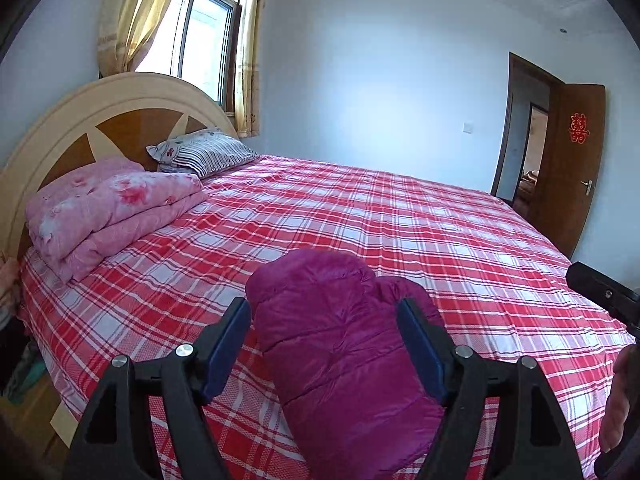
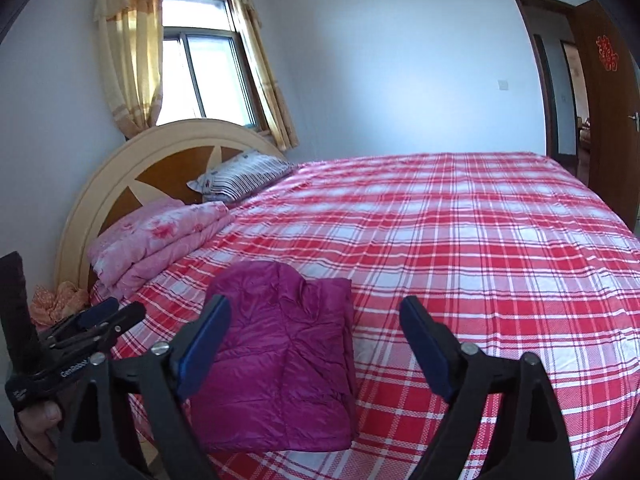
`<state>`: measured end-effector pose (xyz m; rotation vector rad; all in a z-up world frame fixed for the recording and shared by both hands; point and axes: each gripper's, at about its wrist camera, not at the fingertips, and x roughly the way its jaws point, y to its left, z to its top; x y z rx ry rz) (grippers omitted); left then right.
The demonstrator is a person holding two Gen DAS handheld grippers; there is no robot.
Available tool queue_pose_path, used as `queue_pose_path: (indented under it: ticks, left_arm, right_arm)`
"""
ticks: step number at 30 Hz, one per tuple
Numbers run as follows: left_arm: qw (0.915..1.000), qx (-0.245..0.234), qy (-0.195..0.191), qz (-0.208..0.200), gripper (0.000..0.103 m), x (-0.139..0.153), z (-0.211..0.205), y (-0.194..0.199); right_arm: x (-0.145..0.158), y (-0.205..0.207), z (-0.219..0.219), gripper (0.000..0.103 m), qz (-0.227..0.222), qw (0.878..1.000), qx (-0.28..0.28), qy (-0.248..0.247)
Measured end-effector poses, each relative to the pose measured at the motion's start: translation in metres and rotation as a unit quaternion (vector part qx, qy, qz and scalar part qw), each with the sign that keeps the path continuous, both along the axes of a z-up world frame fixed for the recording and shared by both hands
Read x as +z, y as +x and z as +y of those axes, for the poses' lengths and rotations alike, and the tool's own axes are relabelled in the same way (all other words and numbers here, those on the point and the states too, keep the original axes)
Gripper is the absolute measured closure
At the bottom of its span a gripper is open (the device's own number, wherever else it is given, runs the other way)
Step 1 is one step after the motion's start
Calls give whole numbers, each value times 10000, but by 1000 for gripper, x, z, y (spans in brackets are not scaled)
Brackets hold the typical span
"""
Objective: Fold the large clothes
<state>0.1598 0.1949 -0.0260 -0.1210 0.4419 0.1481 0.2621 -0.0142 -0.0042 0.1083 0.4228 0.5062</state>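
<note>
A magenta down jacket (image 1: 344,352) lies folded into a compact bundle on the red plaid bed sheet (image 1: 440,240), near the bed's front edge. In the left wrist view my left gripper (image 1: 324,310) hovers above it. Its blue pads (image 1: 224,352) stand wide on either side of the bundle without touching it. In the right wrist view the jacket (image 2: 280,360) lies low and left of centre. My right gripper (image 2: 316,304) is open, with nothing between its pads. The left gripper (image 2: 100,316) also shows there at the left edge, held by a hand (image 2: 40,420).
A folded pink floral quilt (image 1: 108,212) and a striped pillow (image 1: 204,152) lie against the round wooden headboard (image 1: 80,120). The brown door (image 1: 572,168) at the right stands open. An orange cloth (image 2: 56,300) lies beside the bed. The sheet (image 2: 480,260) spreads wide to the right.
</note>
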Motion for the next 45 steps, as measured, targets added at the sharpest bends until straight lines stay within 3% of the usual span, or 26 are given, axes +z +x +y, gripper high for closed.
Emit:
queue_pose_path:
  ticks: [4,11,45]
  left_arm:
    - [10000,-17,53,-17,13,4,-3,-3]
    - [9998,-44,135,-109,13,7,-7,-6]
    - [9996,160,208,-41,13,7,-10,-5]
  right_arm:
    - [5,-9,3,13,-135,9999,48,-10]
    - [10,-23,-3,7,-345,9994,-56,-34]
    - [11,-35,-17,3,-471,9987,-152,142]
